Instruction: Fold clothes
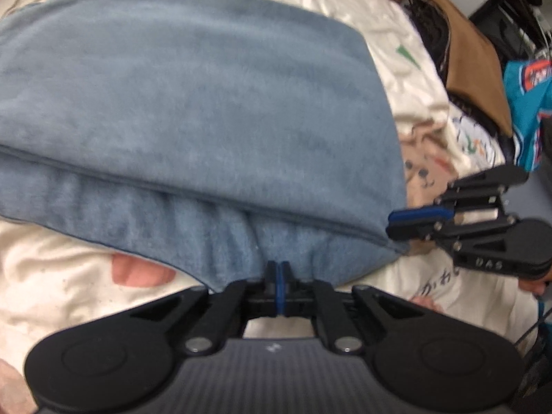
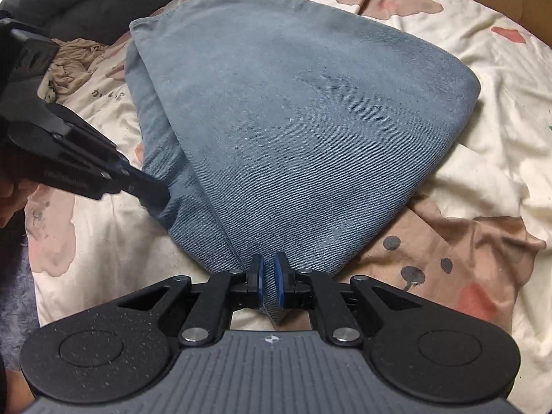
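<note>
Only folded blue jeans on bedspread (no containers visible).

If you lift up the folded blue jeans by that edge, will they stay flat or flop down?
Probably flop. The blue jeans are soft denim that already bulges and sags where the right gripper pinches a corner. The folded layers look thick, so they are likely heavy for cloth. The twill looks rough, so it should not slip easily from the left gripper.
</note>
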Motion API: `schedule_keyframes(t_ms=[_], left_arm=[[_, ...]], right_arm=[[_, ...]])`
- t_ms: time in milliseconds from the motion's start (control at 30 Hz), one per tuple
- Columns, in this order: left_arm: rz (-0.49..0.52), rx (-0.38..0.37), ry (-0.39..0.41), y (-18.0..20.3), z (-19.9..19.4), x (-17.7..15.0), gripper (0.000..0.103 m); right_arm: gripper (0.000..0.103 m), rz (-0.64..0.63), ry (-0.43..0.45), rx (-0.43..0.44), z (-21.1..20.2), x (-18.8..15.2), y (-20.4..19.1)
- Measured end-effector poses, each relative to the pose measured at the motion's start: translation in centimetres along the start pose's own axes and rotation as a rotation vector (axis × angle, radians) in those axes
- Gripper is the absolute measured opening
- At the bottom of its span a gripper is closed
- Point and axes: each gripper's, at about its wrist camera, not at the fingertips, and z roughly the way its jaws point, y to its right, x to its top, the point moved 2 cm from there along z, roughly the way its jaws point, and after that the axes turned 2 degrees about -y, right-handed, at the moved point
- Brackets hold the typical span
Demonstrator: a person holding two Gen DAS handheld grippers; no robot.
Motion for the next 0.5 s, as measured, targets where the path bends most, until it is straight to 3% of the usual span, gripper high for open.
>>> schedule_keyframes(t_ms=[167,233,267,300,433,500], left_arm=[[0.025,0.013,-0.024,0.6,-0.1,0.2,0.003],[0.016,0.004,-0.013,0.4,-0.7,0.3,0.003],[0.012,0.001,-0.006,0.2,-1.1,0.3,0.003],[0.007,-0.003,0.002,0.1,-1.5,0.3,0.003],[-0.027,0.004,0.035,-1.0,-3.1,0.4,0.006],[-0.041,0.023,0.053,-1.5,-3.7,0.5,0.018]], right_arm=[[0.015,0.038,-0.002,0.03,-1.0,0.4,0.5],[0.028,0.09,0.029,0.035,-2.0,0.3,1.5],[0.039,0.12,0.044,0.033,-2.5,0.1,2.0],[0.043,0.15,0.06,0.031,-3.0,-0.1,2.6],[0.043,0.297,0.094,0.058,-3.8,-1.3,5.1],[0.043,0.363,0.101,0.072,-3.6,-1.8,6.0]])
